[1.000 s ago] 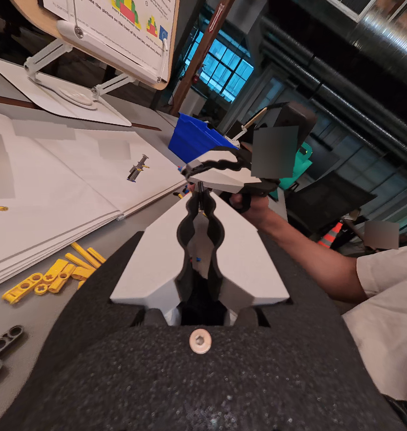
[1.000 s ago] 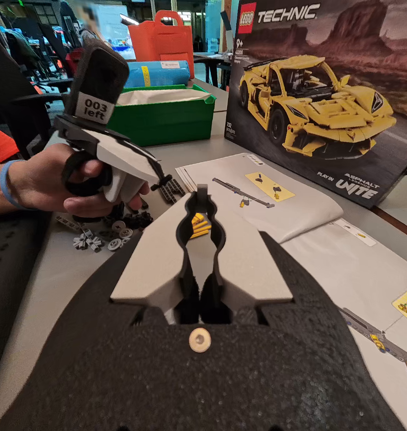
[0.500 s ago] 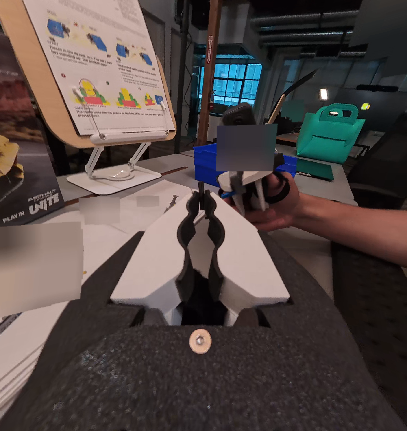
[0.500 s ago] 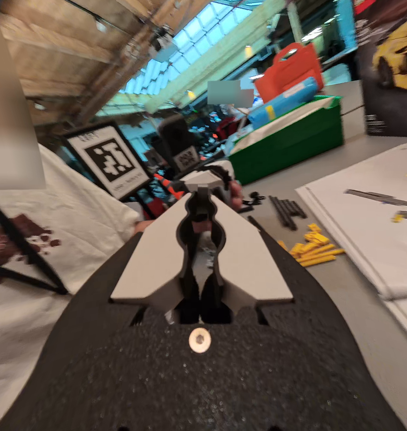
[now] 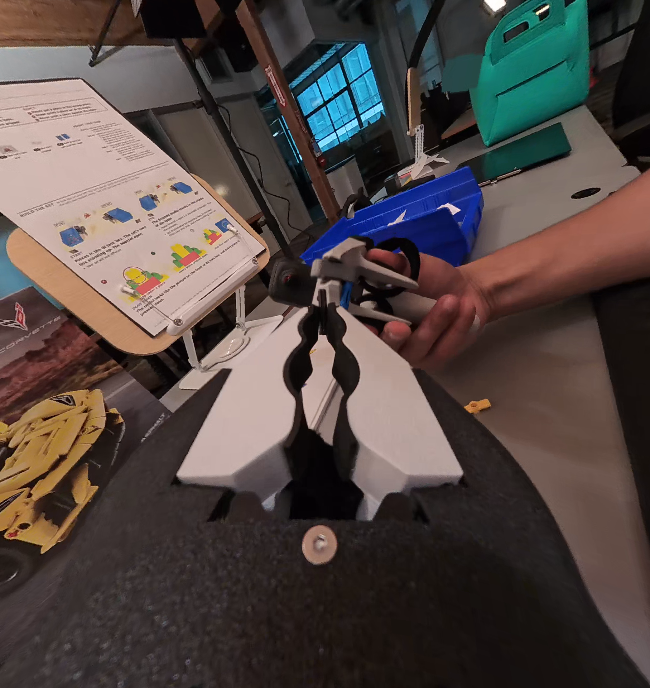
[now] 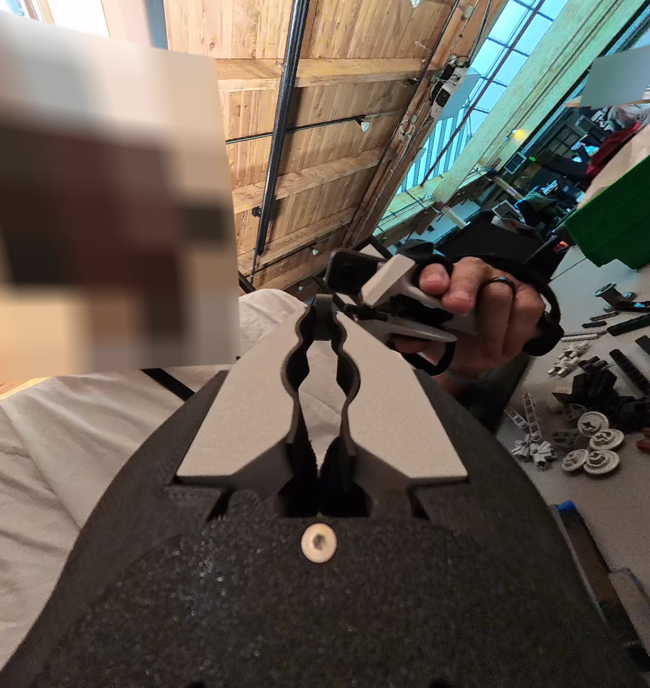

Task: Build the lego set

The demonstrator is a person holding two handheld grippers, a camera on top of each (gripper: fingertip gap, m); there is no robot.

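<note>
Both grippers, left gripper and right gripper, stay clamped on black pieces, tilted upward.

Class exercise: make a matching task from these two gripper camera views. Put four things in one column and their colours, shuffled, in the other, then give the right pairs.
Things:
1. storage bin
2. tote bag
3. car on the set's box
4. loose wheel hubs

Colours:
A. yellow
B. pale grey
C. blue
D. teal

Pairs: 1-C, 2-D, 3-A, 4-B
</note>
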